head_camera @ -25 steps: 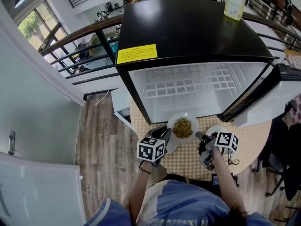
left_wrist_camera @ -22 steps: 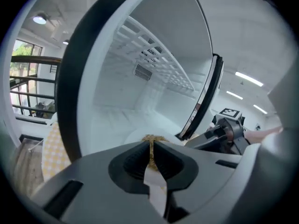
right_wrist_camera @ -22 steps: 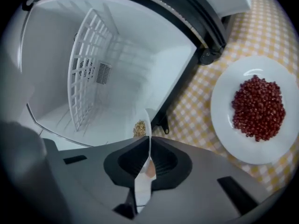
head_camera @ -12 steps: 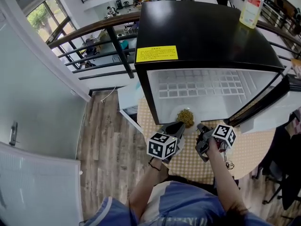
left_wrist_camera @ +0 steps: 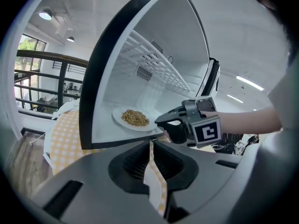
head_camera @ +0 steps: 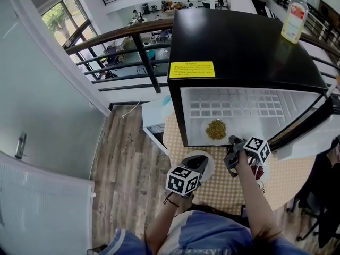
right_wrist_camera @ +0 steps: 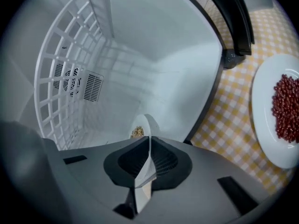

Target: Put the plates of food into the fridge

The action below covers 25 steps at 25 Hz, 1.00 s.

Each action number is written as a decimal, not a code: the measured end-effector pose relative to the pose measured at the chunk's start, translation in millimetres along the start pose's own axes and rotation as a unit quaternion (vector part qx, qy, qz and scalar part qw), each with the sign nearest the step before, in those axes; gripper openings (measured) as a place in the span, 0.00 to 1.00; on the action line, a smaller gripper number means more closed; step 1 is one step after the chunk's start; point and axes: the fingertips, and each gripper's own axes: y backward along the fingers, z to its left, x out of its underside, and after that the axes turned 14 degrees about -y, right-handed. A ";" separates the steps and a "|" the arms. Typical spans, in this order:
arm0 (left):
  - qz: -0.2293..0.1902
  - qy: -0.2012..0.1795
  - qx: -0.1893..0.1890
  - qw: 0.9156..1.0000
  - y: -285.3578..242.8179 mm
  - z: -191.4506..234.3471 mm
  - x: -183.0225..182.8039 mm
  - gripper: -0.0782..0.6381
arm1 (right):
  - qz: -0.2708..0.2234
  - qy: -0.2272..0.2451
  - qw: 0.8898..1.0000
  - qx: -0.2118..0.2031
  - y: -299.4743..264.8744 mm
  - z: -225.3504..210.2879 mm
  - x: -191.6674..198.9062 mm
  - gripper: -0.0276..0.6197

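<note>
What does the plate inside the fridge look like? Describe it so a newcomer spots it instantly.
Find the black fridge standing open on the yellow-checked table. Inside, by its white floor, is a white plate heaped with tan, grainy food, its near rim pinched by the right gripper. Outside on the cloth lie the red-food plate and a bare-looking plate.

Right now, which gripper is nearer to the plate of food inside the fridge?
Right. The right gripper has its jaws shut on the rim of the plate of food; the left gripper is outside the fridge, jaws shut, above the table.
</note>
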 end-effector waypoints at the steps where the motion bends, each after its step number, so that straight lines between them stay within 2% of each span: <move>1: 0.003 0.001 0.000 1.000 2.9 -0.8 2.8 0.16 | 0.000 0.004 1.000 0.001 -3.5 3.6 -1.5 0.08; 5: 0.010 0.007 -0.004 1.000 14.5 -5.5 12.7 0.16 | 0.002 0.038 0.999 0.012 -17.4 15.2 -7.8 0.08; 8: 0.016 0.021 -0.009 1.000 22.1 -9.0 22.9 0.16 | 0.009 0.100 0.995 0.023 -25.7 19.3 -8.8 0.08; 10: 0.026 0.030 -0.014 0.999 26.0 -10.3 33.1 0.16 | 0.008 0.163 0.986 0.036 -29.3 19.9 -8.4 0.08; 13: 0.035 0.039 -0.021 0.998 31.7 -13.9 44.8 0.16 | 0.000 0.259 0.964 0.056 -29.4 21.8 -7.5 0.10; 15: 0.037 0.044 -0.023 0.998 36.0 -17.1 48.5 0.16 | -0.001 0.302 0.951 0.060 -28.0 24.7 -5.9 0.17; 17: 0.040 0.046 -0.024 0.998 40.6 -20.4 50.5 0.16 | -0.001 0.310 0.949 0.054 -23.1 27.7 -4.6 0.21; 21: 0.039 0.047 -0.028 0.998 48.1 -24.7 51.5 0.16 | -0.012 0.295 0.955 0.020 2.0 36.3 -5.3 0.21; 25: 0.040 0.049 -0.026 0.998 49.6 -25.2 54.8 0.16 | 0.006 0.335 0.942 -0.024 38.2 45.3 12.9 0.15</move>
